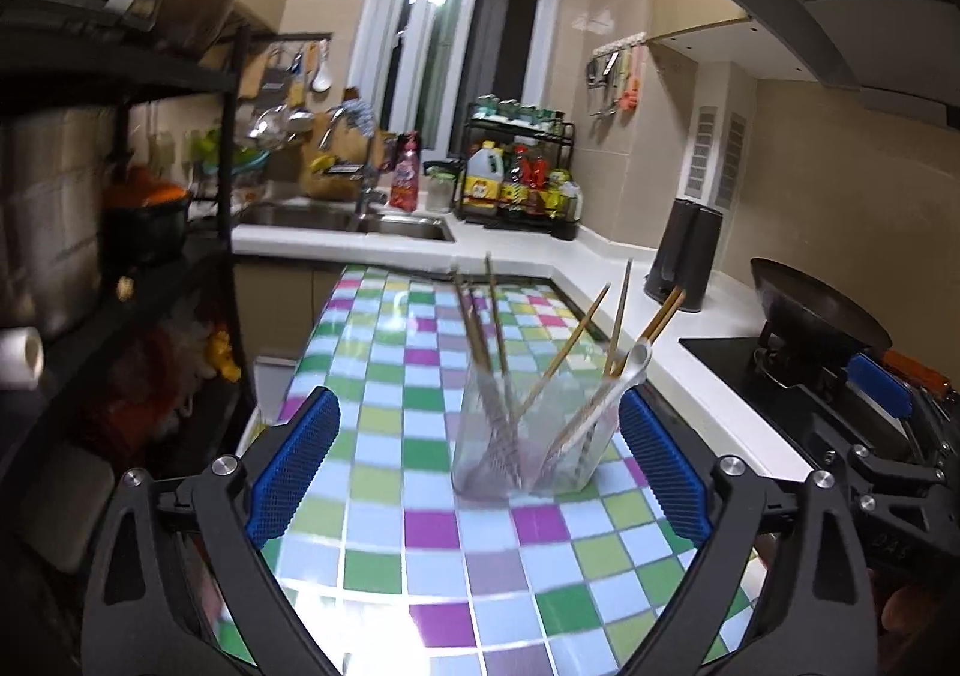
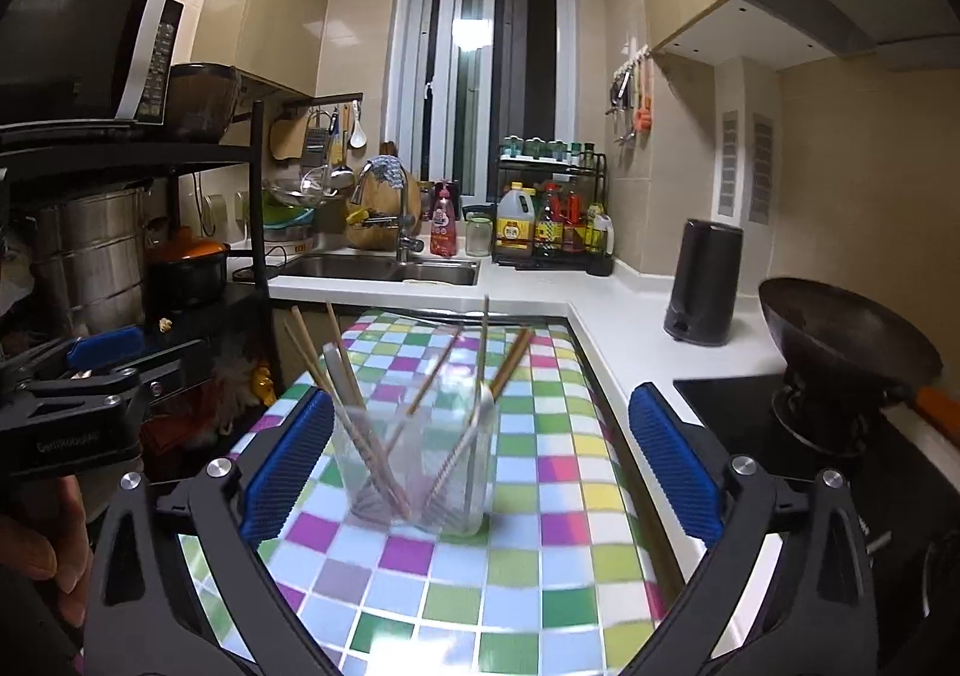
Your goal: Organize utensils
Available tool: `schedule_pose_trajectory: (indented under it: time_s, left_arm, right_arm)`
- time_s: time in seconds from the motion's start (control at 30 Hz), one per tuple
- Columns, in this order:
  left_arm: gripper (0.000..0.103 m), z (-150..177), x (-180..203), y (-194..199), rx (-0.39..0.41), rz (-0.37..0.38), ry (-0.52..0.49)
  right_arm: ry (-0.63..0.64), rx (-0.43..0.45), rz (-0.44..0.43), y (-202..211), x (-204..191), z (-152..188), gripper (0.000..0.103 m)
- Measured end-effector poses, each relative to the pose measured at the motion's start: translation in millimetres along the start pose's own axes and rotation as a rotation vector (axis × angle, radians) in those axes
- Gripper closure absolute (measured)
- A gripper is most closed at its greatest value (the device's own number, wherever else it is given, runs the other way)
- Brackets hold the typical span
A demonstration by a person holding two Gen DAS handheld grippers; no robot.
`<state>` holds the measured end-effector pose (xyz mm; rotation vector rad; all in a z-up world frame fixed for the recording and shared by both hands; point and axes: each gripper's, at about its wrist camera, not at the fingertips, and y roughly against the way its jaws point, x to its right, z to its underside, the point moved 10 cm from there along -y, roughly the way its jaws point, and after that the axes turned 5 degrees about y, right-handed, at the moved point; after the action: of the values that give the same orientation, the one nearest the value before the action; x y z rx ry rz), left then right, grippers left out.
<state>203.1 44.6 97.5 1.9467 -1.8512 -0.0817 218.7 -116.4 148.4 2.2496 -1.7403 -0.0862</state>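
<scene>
A clear glass holder (image 1: 528, 430) stands upright on the checkered table (image 1: 420, 544). It holds several wooden chopsticks (image 1: 498, 340) and a white spoon (image 1: 624, 376). My left gripper (image 1: 480, 472) is open and empty, its blue pads on either side of the holder, a little short of it. In the right wrist view the same holder (image 2: 420, 472) with chopsticks (image 2: 354, 400) stands between the pads of my right gripper (image 2: 480, 472), which is open and empty. Each gripper shows at the edge of the other's view, the right one (image 1: 882, 394) and the left one (image 2: 102, 358).
A white counter (image 2: 600, 304) wraps around the table's far and right sides. A black kettle (image 2: 705, 283) and a wok on the stove (image 2: 840, 340) stand at the right. A sink (image 2: 384, 268) is at the back. A black rack with pots (image 2: 120, 268) stands at the left.
</scene>
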Motion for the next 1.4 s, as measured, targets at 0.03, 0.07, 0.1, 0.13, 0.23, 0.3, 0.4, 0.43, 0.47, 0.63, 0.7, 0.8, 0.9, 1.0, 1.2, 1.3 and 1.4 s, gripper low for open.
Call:
schedule_pose_trajectory:
  time_s: [0.03,0.07,0.1,0.13,0.23,0.3,0.4,0.43,0.47,0.63,0.7,0.8,0.9,1.0,1.2,1.3,1.4]
  left_arm:
    - [0.011,11.6,-1.2,-5.0,-0.027,-0.007,0.006]
    - [0.011,20.0,-0.9,-9.4,-0.052,-0.005,0.010]
    - [0.011,28.0,-0.3,-14.8,-0.081,-0.003,0.006]
    - [0.011,32.3,-1.2,-16.7,-0.094,-0.008,0.000]
    - [0.011,34.4,-6.1,-17.6,-0.067,-0.026,-0.022]
    - [0.011,38.7,-10.0,-19.4,-0.073,-0.027,-0.008]
    - [0.011,48.0,-15.3,-24.7,-0.097,-0.056,-0.004]
    - [0.011,48.0,-17.3,-25.5,-0.094,-0.073,-0.005]
    - [0.011,48.5,-19.5,-26.7,-0.092,-0.087,-0.008]
    - [0.011,58.4,-21.5,-37.1,-0.134,-0.095,-0.010]
    - [0.011,60.9,-18.7,-38.6,-0.127,-0.099,-0.033]
    - [0.011,63.4,-13.0,-41.2,-0.122,-0.088,-0.055]
    - [0.011,64.1,-9.1,-42.2,-0.120,-0.074,-0.048]
    - [0.011,65.9,-5.5,-43.6,-0.119,-0.071,-0.057]
    - [0.011,69.1,-4.3,-43.5,-0.126,-0.056,-0.050]
    - [0.011,68.2,-5.2,-42.4,-0.125,-0.055,-0.045]
    - [0.011,67.6,-5.6,-41.4,-0.125,-0.052,-0.039]
  right_arm:
    - [0.006,0.011,0.013,1.9,1.3,10.1,0.006]
    - [0.007,0.015,0.020,2.0,2.5,18.0,0.006]
    - [0.002,0.014,0.024,0.8,3.9,27.2,0.006]
    - [-0.006,0.008,0.027,-1.0,5.2,35.1,0.006]
    - [-0.030,-0.049,0.035,-13.0,8.3,63.5,0.005]
    - [-0.038,-0.076,0.041,-18.1,9.7,73.3,0.005]
    - [-0.005,-0.085,0.046,-22.2,7.3,75.1,0.005]
    - [-0.018,-0.089,0.051,-23.2,10.3,77.5,0.005]
    - [-0.027,-0.104,0.047,-25.0,11.5,81.8,0.005]
    - [-0.064,-0.183,0.073,-37.6,22.5,99.8,0.005]
    - [-0.072,-0.192,0.082,-39.1,24.9,102.0,0.005]
    - [-0.072,-0.204,0.081,-41.1,25.2,105.3,0.005]
    - [-0.071,-0.201,0.089,-41.4,27.3,105.2,0.005]
    - [-0.079,-0.201,0.094,-41.3,30.1,104.9,0.005]
    - [-0.081,-0.203,0.101,-42.6,31.1,105.7,0.005]
    - [-0.084,-0.207,0.101,-42.9,31.4,106.8,0.005]
    - [-0.083,-0.202,0.103,-42.0,31.1,106.2,0.005]
